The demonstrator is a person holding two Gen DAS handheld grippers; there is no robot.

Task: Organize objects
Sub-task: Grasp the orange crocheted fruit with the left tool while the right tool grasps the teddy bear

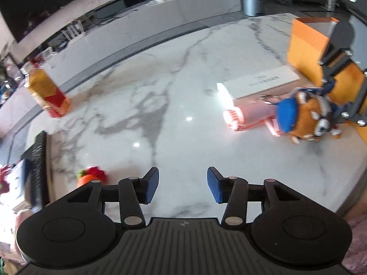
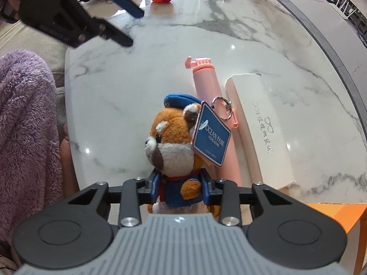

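- Plush toy [image 2: 174, 142]: clenched at its blue-clad torso by the right tongs [image 2: 180, 191], just beside the pink tube [image 2: 209, 105] on the tabletop [image 2: 137, 87].
- Handling, as judged: light, soft, compressible; the torso is best gripped, not the dangling tag [image 2: 211, 135].
- Left tongs [image 1: 182, 184]: released, nothing held, well apart from the pink tube.

Marble table [image 2: 160, 73] bears pink tube [image 2: 206, 84], white box [image 2: 259, 123] (side by side).
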